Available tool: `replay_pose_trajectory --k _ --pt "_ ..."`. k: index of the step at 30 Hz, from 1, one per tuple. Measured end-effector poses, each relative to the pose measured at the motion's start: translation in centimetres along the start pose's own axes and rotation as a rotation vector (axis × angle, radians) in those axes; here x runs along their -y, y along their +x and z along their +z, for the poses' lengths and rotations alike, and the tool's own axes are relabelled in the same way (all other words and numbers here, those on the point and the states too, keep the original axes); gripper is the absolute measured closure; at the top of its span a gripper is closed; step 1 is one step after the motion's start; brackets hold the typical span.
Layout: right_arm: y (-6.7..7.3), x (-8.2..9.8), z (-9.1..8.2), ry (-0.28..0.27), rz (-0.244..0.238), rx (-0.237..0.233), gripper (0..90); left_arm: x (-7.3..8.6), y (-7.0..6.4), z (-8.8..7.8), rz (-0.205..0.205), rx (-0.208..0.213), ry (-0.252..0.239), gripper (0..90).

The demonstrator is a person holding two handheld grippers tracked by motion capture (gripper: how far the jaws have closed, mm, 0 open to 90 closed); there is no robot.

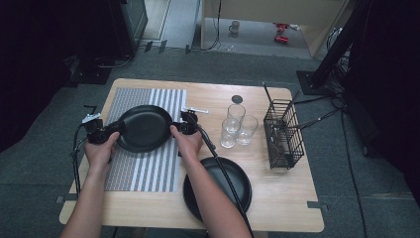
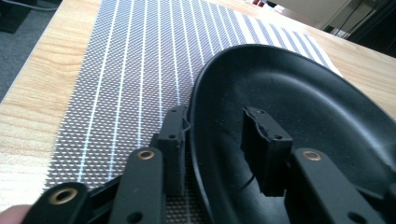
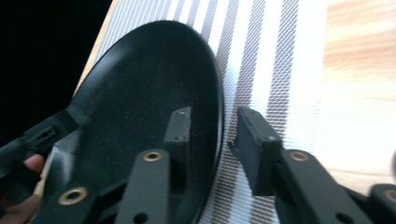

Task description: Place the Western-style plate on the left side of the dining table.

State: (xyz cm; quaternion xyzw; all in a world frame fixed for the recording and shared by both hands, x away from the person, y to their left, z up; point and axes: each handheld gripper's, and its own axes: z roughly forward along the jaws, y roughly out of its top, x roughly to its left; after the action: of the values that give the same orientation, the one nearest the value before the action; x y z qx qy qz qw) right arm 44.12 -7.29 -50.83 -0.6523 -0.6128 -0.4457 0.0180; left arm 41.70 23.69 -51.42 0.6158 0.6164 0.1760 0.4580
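Note:
A black plate [image 1: 144,128] lies on a grey-and-white striped placemat [image 1: 143,173] at the table's left. My left gripper [image 1: 116,127] is at the plate's left rim and my right gripper [image 1: 174,128] at its right rim. In the left gripper view the left gripper [image 2: 217,140] straddles the plate [image 2: 299,107] rim, one pad outside it and the other well inside the bowl, apart from the rim. In the right gripper view the right gripper [image 3: 215,135] straddles the plate [image 3: 154,88] rim too, with a gap beside the outer pad. Both stand open.
A second black plate [image 1: 242,193] sits at the table's front middle, under my right forearm. Three clear glasses [image 1: 236,124] stand right of the placemat, with a black wire basket [image 1: 283,134] farther right. A small white item [image 1: 195,110] and a dark disc [image 1: 237,99] lie behind.

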Motion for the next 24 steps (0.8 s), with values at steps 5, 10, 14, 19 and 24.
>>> replay_pose_trajectory --k 5,10,14,19,24 --pt "0.3 0.3 -1.3 0.0 -0.134 0.069 56.4 0.1 -0.8 -0.6 0.033 -0.029 0.004 49.2" --pt "0.5 0.9 -2.8 -0.015 -0.152 0.031 58.2 0.4 -1.7 -1.7 0.041 -0.07 0.016 38.4" --pt "0.9 1.5 -3.6 -0.033 -0.234 0.04 57.8 0.6 -2.2 -2.6 0.044 -0.05 0.028 30.0" --pt "1.4 2.1 -4.7 -0.076 -0.314 0.043 54.1 1.0 -2.6 -4.0 0.041 -0.021 0.039 17.9" --pt "1.9 2.9 -5.3 -0.053 -0.36 0.018 48.1 1.9 -3.1 -5.4 0.052 0.015 0.066 11.8"
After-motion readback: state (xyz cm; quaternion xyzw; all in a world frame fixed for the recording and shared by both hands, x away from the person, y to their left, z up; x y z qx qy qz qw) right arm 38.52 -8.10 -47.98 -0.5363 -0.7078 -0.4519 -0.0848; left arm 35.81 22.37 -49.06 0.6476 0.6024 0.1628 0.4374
